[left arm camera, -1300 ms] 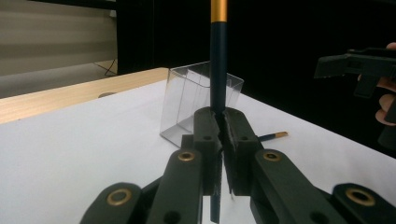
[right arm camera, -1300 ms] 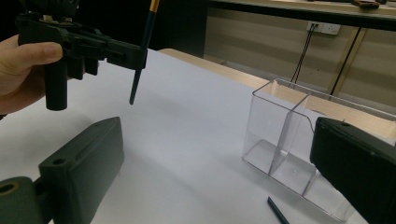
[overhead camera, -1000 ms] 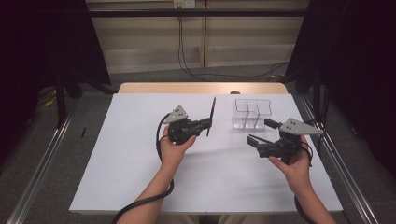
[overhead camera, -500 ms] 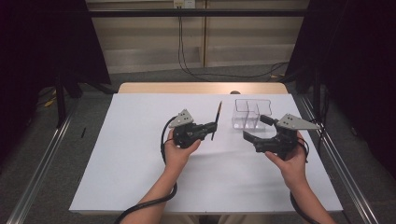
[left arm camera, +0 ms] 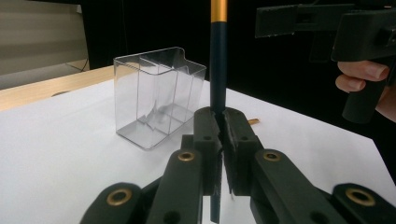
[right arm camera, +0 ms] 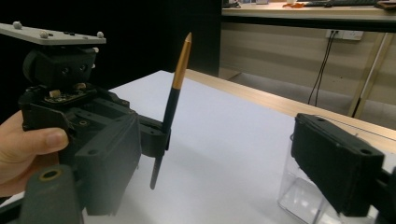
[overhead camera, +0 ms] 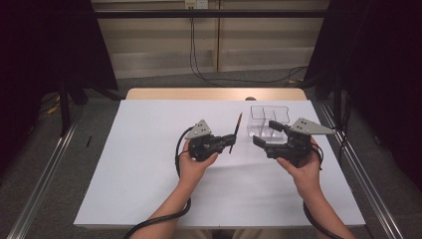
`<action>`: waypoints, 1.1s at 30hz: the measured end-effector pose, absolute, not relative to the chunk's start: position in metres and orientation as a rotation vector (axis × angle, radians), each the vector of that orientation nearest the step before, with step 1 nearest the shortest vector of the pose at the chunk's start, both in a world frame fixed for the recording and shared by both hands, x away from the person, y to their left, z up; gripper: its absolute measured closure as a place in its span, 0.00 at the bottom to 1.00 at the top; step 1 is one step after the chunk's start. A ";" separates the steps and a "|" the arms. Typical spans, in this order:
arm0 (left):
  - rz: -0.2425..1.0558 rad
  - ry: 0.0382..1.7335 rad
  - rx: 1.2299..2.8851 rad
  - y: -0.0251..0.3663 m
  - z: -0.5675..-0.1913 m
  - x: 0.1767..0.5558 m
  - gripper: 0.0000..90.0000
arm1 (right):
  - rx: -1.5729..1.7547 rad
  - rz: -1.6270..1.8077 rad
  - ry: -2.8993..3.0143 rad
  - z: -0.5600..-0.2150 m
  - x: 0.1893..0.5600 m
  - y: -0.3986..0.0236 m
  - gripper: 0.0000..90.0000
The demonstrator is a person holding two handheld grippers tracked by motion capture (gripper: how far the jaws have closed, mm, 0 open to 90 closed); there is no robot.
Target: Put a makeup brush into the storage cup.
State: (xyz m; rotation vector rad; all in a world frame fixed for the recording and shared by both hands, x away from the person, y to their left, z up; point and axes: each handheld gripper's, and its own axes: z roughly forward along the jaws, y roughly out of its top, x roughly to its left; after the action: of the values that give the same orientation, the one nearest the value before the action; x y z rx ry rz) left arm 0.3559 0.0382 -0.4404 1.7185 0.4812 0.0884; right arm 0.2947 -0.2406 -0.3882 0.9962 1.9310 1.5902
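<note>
White table (overhead camera: 149, 189) spans the high view, wooden strip along its far edge, dark curtains on both sides. Clear plastic organiser (overhead camera: 268, 122) stands upright on the table's far right part, divided into compartments, nothing visible inside; in the left gripper view it (left arm camera: 156, 95) sits behind and left of the jaws, apart from them. Right gripper (overhead camera: 266, 135) is held in the person's right hand just in front of the organiser, pointing left toward the other gripper; its jaws stand apart and have just been closing somewhat, nothing between them, and one wide black jaw shows at lower right in the right gripper view. Left gripper (overhead camera: 230, 140) is in the left hand near table centre, pointing right, jaws clamped on a pen (overhead camera: 235, 132). Pen is dark-bodied with a gold upper end, held roughly upright and slightly tilted, pinched on its lower dark part; in the right gripper view the pen (right arm camera: 173, 102) sticks up and down out of the grip, lower tip above the table. In the left gripper view the pen (left arm camera: 217, 60) rises straight from between the pressed jaws. Grippers are near each other, not touching.
</note>
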 end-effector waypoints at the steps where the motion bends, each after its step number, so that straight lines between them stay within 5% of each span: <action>1: 0.087 0.482 1.717 0.038 -0.441 0.356 0.94 | 0.996 1.593 1.934 -0.388 0.295 -0.239 0.21; 21: 0.071 0.443 1.722 0.026 -0.439 0.350 0.94 | 1.028 1.635 1.963 -0.389 0.304 -0.225 0.38; 33: 0.055 0.432 1.723 0.020 -0.440 0.348 0.94 | 1.027 1.643 1.974 -0.388 0.307 -0.217 0.65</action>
State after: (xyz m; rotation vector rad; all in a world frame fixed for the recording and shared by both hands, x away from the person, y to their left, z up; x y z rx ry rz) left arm 0.3476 0.0196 -0.4404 1.7231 0.4317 0.0545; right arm 0.3070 -0.2173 -0.3877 1.0270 1.9739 1.6427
